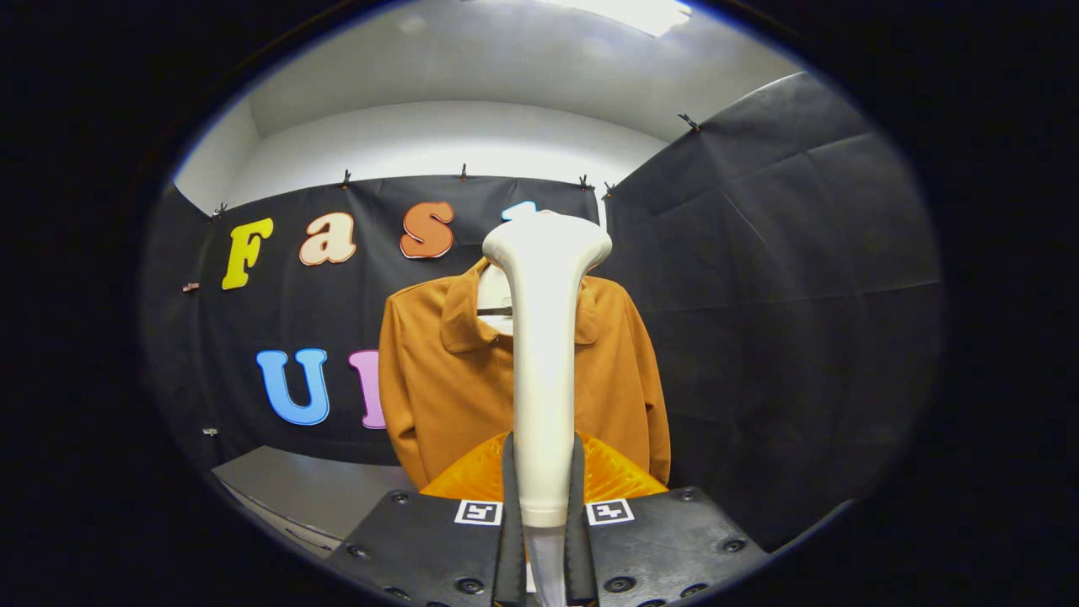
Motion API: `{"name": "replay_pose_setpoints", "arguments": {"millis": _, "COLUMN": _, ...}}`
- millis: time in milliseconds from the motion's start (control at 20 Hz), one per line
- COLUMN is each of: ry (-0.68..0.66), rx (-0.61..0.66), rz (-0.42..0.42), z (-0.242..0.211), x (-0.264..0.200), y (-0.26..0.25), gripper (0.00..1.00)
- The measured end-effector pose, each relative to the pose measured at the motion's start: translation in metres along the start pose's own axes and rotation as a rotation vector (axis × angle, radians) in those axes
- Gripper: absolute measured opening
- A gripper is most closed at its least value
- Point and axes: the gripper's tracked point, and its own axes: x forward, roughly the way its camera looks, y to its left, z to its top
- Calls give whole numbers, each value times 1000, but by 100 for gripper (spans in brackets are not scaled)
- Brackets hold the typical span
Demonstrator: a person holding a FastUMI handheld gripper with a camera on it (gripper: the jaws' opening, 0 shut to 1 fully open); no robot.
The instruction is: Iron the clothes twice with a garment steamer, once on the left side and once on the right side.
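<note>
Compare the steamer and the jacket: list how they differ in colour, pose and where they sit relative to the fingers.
Colour: the garment steamer is white and glossy; the jacket is matte orange-brown.
Pose: the steamer stands upright as a slim handle flaring to a wide head; the jacket hangs spread out, collar on top.
Place: the steamer sits between the fingers of the gripper, which is shut on it; the jacket hangs beyond them, untouched.
Shared: both are upright and line up ahead of the gripper.

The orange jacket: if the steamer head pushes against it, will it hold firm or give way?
Likely gives: the orange jacket hangs as soft cloth, so it should swing back. The steamer, held upright in the gripper, looks rigid and should press without bending.
</note>
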Motion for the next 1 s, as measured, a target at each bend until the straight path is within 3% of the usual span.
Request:
{"name": "replay_pose_setpoints", "arguments": {"millis": 250, "ry": 29, "rx": -9, "rz": 4, "z": -21, "x": 45, "y": -25, "gripper": 21}}
{"name": "replay_pose_setpoints", "arguments": {"millis": 600, "ry": 114, "rx": -3, "rz": 19, "z": -82, "x": 87, "y": -41, "gripper": 21}}
{"name": "replay_pose_setpoints", "arguments": {"millis": 1000, "ry": 199, "rx": 16, "rz": 38, "z": -138, "x": 83, "y": -53, "gripper": 22}}
